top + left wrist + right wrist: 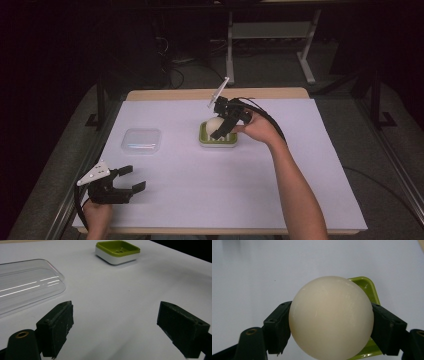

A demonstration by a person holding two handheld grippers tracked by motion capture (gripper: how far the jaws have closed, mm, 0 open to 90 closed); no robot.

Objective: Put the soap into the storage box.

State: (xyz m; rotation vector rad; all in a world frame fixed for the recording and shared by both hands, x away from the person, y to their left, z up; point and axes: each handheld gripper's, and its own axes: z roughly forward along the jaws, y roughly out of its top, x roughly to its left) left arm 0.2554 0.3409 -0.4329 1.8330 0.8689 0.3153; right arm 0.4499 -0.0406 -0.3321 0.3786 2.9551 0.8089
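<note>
Holding a round, cream-white ball [331, 318] between its two black jaws, the right gripper [223, 126] sits over the green dish [206, 135] near the middle of the table [300, 165]. In the right gripper view the jaws press on the ball's left and right sides, at its widest part. I cannot tell if the ball rests in the dish or hangs just above it — the ball hides the spot under it.

The ball looks smooth and hard, with small scuffs on it. My guess is that it is slippery and could pop out if squeezed off-center, so the wide middle is the best place to grab it. How heavy it is, I cannot tell.

The left gripper [131, 179] is near the front left corner of the table, jaws spread wide with nothing between them. A clear plastic lid [142, 141] lies flat between it and the dish. In the left gripper view the lid's edge is cut off — and its clear body is hard to make out against the white table.
</note>
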